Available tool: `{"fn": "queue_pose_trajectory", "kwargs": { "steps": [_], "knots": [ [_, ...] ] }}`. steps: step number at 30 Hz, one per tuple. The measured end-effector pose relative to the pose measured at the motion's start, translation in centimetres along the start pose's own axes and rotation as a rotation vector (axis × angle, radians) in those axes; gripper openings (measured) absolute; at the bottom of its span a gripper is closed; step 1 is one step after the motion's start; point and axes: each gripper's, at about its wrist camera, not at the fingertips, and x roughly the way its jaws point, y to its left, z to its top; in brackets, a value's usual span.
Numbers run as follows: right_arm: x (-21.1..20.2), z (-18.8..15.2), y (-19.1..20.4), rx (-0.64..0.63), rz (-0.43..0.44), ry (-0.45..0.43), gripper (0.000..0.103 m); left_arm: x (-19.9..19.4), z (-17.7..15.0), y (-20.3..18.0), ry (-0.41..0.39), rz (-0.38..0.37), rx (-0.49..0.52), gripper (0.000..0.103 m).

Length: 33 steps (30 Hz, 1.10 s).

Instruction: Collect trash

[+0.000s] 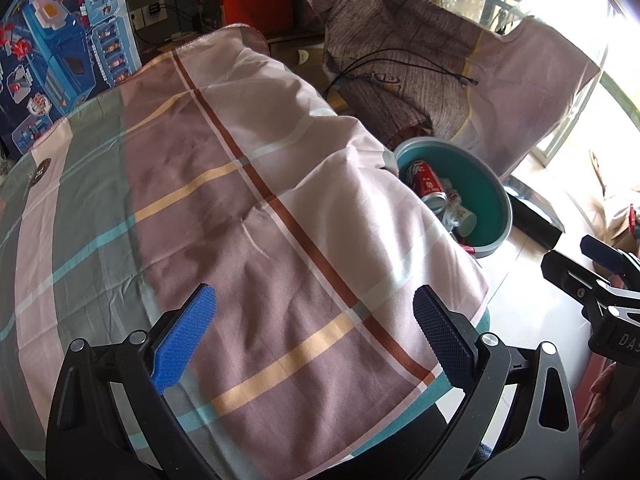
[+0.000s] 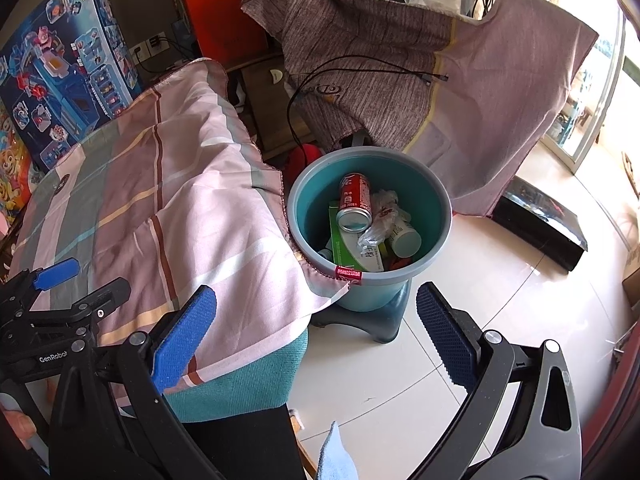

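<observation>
Left gripper (image 1: 314, 336) hangs over the plaid cloth (image 1: 240, 200), jaws apart, empty; right gripper (image 2: 316, 340) likewise spread, empty; teal bin (image 2: 370, 216) at its twelve o'clock holds a red can (image 2: 354, 200) and crumpled wrappers (image 2: 380, 216).

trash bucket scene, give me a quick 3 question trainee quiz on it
1. True or false: the red can lies inside the teal bucket.
2. What does the bucket stand on? A) the checked cloth B) a grey stool C) a cardboard box
3. Fill in: both the left claw and the right claw are ____ and hold nothing.

Key: 1 true; 2 B, the grey stool on the tiled floor; 3 open.
</observation>
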Motion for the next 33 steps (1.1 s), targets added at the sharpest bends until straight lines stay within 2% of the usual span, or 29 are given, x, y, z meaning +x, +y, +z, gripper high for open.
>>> {"fn": "queue_pose_trajectory", "kwargs": {
  "steps": [33],
  "knots": [
    [0.31,0.71,-0.3,-0.013,-0.016,-0.008,0.096,0.45,0.78,-0.37,0.0,0.055,-0.011,0.099]
  ]
}}
